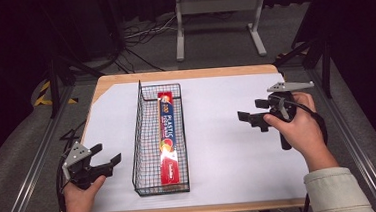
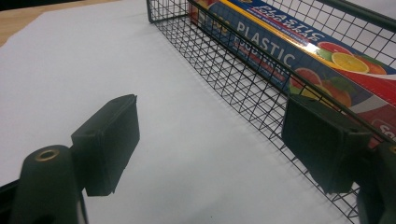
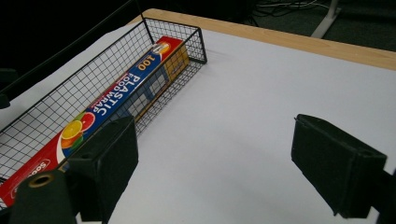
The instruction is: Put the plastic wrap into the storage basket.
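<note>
While both of your grippers hang empty with jaws spread wide, the plastic food wrap box (image 1: 168,137) lies flat along the floor of the black wire basket (image 1: 136,139), its long side running away from you and its printed face up. Your left gripper (image 1: 110,160) sits low at the near left of the table, just outside the basket's left wall, and the left gripper view has that mesh wall between its jaws and the box. Your right gripper (image 1: 249,116) hovers well apart from the basket over the bare white sheet (image 1: 229,153), pointing left toward it.

By my reading you are at the approach step: nothing is gripped, and the box is the thing both tools face. The next move likely calls for coming over the rim from above, since the tall left wall blocks a sideways reach. The right wall looks lower in the right gripper view, though the angle makes that hard to judge. You would want the jaws to straddle the box across its narrow width, and the basket leaves little room beside it, so turn the wrist before you descend.

Beyond the table's wooden edge (image 1: 189,74) stand a grey metal stand (image 1: 218,13) and loose cables (image 1: 141,34) on the floor, none of them in your path. The basket walls are the one real obstacle
</note>
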Available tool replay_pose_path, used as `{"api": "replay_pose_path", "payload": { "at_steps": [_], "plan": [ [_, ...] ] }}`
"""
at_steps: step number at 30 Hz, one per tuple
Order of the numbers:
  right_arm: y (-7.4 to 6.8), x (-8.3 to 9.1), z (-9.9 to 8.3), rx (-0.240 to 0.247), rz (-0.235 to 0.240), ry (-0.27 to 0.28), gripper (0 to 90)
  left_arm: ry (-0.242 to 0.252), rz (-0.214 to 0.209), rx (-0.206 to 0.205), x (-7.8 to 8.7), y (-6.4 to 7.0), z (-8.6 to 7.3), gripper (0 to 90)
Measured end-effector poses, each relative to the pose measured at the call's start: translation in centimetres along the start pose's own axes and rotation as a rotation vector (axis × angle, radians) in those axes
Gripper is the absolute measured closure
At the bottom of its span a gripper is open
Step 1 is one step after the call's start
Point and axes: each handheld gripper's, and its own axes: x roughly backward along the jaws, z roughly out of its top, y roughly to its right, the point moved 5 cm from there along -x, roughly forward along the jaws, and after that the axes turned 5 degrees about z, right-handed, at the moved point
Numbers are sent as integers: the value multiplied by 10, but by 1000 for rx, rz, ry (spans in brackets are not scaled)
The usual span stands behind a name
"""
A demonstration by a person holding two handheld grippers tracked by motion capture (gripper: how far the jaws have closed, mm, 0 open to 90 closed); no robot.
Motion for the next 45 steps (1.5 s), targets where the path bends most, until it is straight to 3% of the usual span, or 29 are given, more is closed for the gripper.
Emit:
{"api": "replay_pose_path", "payload": {
  "at_steps": [6, 15, 28, 37, 45],
  "plan": [
    [16, 6, -18, 26, 2, 28, 155, -4, -6, 5, 3, -1, -4, 197],
    [29, 7, -50, 71, 6, 51, 156, -5, -19, -1, 5, 0, -6, 195],
    [43, 0, -98, 58, 0, 60, 161, -15, -24, -4, 4, -1, -10, 191],
    [51, -8, -125, 48, -42, 60, 161, -18, -32, -14, 0, 0, -12, 186],
    [55, -20, -141, 53, -86, 25, 183, -41, -28, -11, -5, 1, -13, 186]
  ]
}}
